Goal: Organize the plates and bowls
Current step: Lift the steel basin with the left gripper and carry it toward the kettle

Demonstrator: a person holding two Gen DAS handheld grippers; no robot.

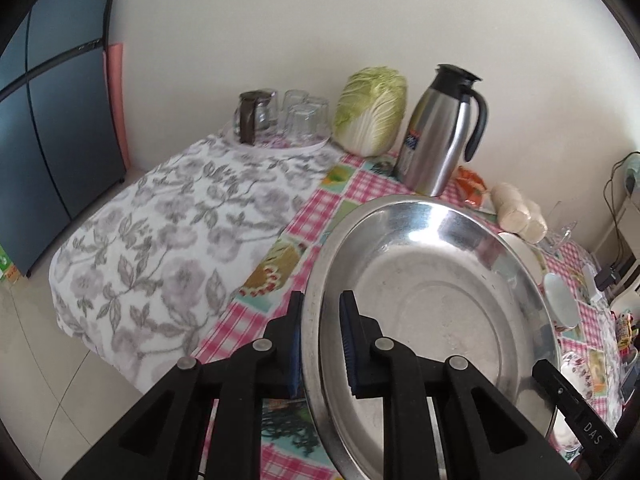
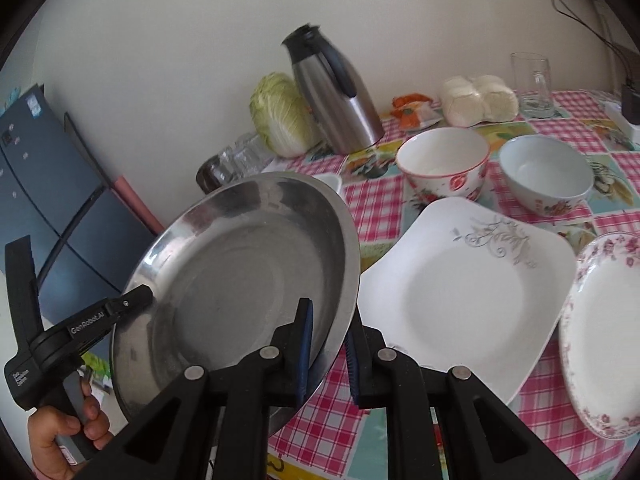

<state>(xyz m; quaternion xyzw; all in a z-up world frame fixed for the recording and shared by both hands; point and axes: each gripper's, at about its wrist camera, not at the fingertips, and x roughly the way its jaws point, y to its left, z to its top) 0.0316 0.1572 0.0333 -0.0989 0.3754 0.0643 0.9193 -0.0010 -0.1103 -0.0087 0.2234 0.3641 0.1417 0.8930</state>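
A large steel plate hangs tilted above the checked tablecloth, held from both sides. My left gripper is shut on its left rim, and my right gripper is shut on the right rim of the steel plate. In the right wrist view the left gripper and the hand holding it show at the left. A white square plate, a floral oval plate, a red-rimmed bowl and a pale bowl rest on the table.
At the back by the wall stand a steel thermos jug, a cabbage and a tray of upturned glasses. A floral cloth covers the table's left end. Wrapped buns and a glass mug sit far right.
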